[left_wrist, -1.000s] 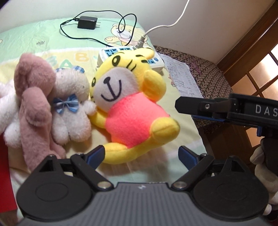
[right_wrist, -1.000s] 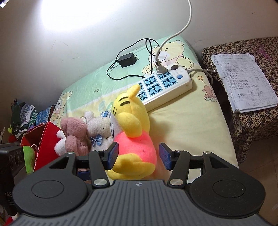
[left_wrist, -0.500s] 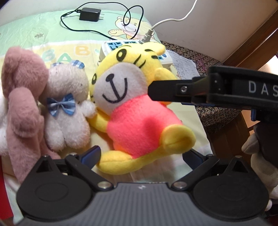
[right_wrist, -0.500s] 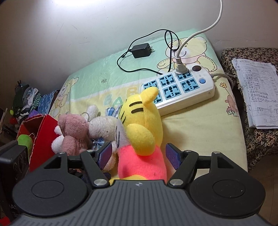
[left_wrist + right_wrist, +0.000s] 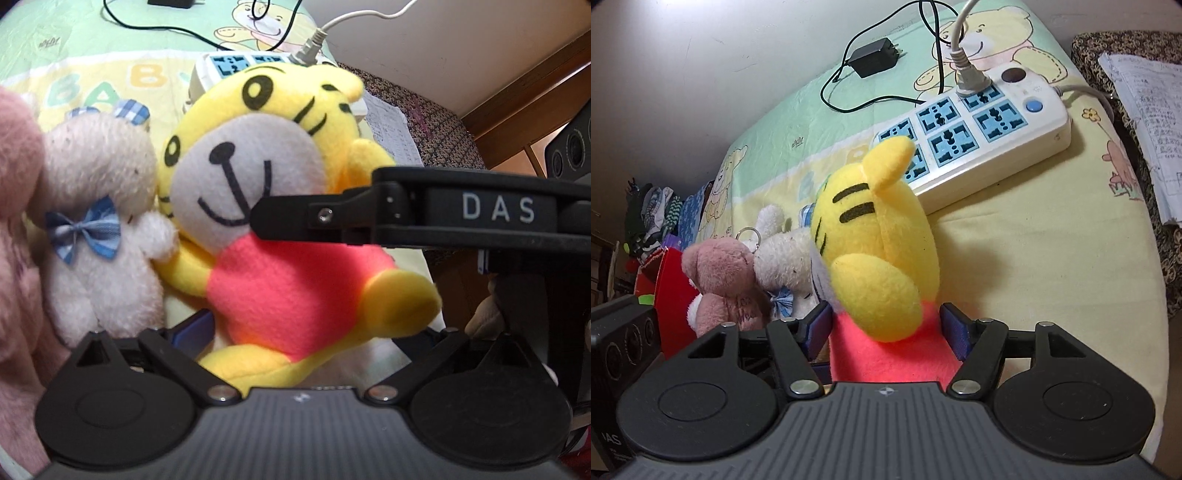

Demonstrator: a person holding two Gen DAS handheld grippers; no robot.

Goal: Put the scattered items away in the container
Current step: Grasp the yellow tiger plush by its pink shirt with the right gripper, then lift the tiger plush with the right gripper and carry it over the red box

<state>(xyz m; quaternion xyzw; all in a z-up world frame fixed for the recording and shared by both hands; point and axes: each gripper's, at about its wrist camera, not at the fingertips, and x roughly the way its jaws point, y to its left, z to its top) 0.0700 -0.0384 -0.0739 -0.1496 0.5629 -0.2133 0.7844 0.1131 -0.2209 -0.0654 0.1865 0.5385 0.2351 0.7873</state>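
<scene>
- The yellow tiger toy [image 5: 875,254] sat on the bed [image 5: 1052,240], just in front of the power strip [image 5: 979,136] and touching the white bear [image 5: 99,229].
- Your right hand-held gripper [image 5: 886,326] straddled its pink body, jaws closing; I could not tell whether the pads pressed yet.
- Your left hand-held gripper [image 5: 314,334] stood wide around the toy's lower body, closing slightly, not gripping.
- The toy looked soft, light and squashy; it should compress and not slip.
- Take the torso, not an arm or ear, or it will dangle.
- The red box [image 5: 670,291] stood at the left, beyond the pink bear [image 5: 720,280].
</scene>
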